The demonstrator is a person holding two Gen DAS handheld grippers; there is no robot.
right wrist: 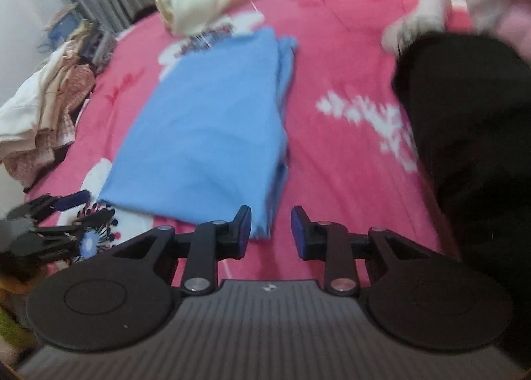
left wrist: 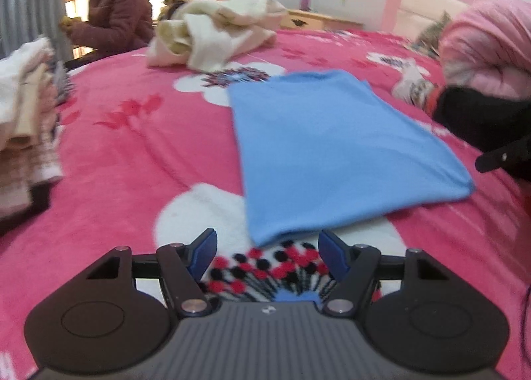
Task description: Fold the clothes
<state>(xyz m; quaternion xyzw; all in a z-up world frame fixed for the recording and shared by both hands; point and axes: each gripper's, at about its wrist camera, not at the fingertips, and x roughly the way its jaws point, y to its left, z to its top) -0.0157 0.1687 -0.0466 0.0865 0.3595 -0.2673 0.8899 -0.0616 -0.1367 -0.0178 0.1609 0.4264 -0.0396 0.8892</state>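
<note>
Your blue garment (left wrist: 335,151) lies folded lengthwise on the pink bed (left wrist: 132,148). Both grippers hover at its near edge, left gripper (left wrist: 267,255) spread, right gripper (right wrist: 270,230) parted, empty. Pinch both near corners together, then fold away evenly.

So the folded cloth (left wrist: 332,148) lies flat in the middle of the bed (left wrist: 132,154). Behind it sits a crumpled heap of clothes (left wrist: 212,35), and a stack of garments (left wrist: 26,121) is off at the left edge. A dark garment (right wrist: 471,148) lies to its right.
</note>
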